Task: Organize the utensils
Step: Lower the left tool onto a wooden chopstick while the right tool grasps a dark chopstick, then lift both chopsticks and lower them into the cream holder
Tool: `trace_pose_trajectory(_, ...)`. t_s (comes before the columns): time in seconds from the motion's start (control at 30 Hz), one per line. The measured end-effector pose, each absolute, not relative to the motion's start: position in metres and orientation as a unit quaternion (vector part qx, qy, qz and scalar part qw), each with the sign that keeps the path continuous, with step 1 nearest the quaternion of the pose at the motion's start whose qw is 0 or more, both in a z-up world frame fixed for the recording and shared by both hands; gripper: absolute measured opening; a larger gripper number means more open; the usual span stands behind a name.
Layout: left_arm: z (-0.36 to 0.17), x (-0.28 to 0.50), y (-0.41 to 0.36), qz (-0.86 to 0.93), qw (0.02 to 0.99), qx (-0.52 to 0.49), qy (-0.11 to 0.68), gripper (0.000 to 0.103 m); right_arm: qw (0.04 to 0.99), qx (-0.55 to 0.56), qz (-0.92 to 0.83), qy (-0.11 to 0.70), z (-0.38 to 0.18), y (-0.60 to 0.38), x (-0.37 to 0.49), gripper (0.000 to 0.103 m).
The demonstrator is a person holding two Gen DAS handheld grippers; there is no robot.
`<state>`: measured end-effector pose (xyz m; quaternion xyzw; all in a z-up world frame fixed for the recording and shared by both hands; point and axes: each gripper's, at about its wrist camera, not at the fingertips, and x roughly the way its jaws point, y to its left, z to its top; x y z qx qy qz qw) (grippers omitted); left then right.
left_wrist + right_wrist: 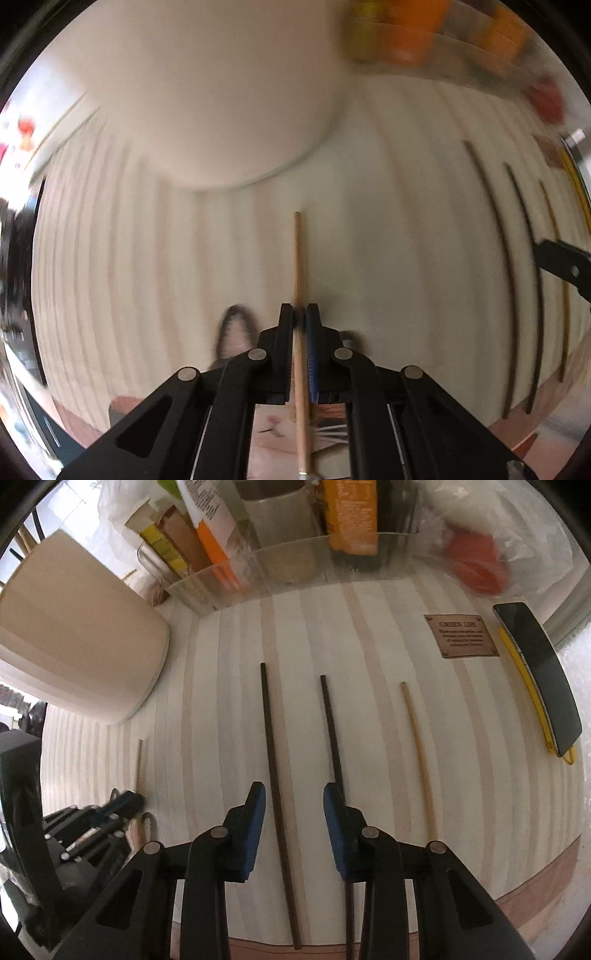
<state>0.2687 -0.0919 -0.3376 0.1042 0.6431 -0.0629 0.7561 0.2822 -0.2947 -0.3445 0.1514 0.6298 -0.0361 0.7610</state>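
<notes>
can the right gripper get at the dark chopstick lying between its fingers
Probably yes. The right gripper is open and the long dark chopstick lies flat on the striped mat between its fingers, with nothing on top of it or across the way.

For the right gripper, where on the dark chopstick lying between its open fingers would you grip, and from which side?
Grip the dark chopstick along its straight mid-shaft, coming down from above with the right gripper. It lies flat on the striped table, running lengthwise between the open fingers, so closing across its thin width should pinch it; the neighbouring dark chopstick lies apart.
</notes>
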Motion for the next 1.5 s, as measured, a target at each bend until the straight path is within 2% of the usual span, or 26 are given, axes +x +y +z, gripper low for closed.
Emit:
trace_pose_trajectory(0.33, -0.333, 0.260, -0.023, -0.014, 0.745, 0.021, 0.666, 0.004, 0.735, 0.115, -0.032, 0.668, -0.376, -0.267, 0.301, 0.033)
trace_pose_trajectory(0.37, -0.333, 0.259, -0.020, -0.017, 0.746, 0.014, 0.665, 0.004, 0.738, 0.103, -0.035, 0.666, -0.375, -0.262, 0.302, 0.020)
trace_pose_trajectory(0.4, -0.331, 0.258, -0.019, -0.024, 0.747, 0.005, 0.665, 0.004, 0.739, 0.093, -0.039, 0.666, -0.375, -0.258, 0.302, 0.015)
trace_pose_trajectory(0.5, -0.325, 0.260, -0.011, -0.042, 0.743, -0.015, 0.667, 0.005, 0.731, 0.089, -0.030, 0.676, -0.374, -0.250, 0.299, 0.007)
trace_pose_trajectory(0.6, -0.321, 0.263, -0.006, -0.065, 0.741, -0.042, 0.667, 0.009, 0.719, 0.086, -0.013, 0.689, -0.375, -0.241, 0.293, 0.007)
trace_pose_trajectory(0.83, -0.338, 0.271, -0.001, -0.059, 0.726, -0.023, 0.684, 0.010, 0.709, 0.083, -0.013, 0.701, -0.373, -0.237, 0.293, 0.007)
trace_pose_trajectory(1.2, -0.339, 0.265, -0.069, -0.044, 0.733, 0.031, 0.678, 0.010, 0.693, 0.046, -0.035, 0.719, -0.381, -0.225, 0.312, 0.007)
trace_pose_trajectory(1.5, -0.339, 0.267, -0.059, -0.045, 0.730, 0.043, 0.681, 0.010, 0.698, 0.021, -0.046, 0.715, -0.385, -0.203, 0.305, 0.008)
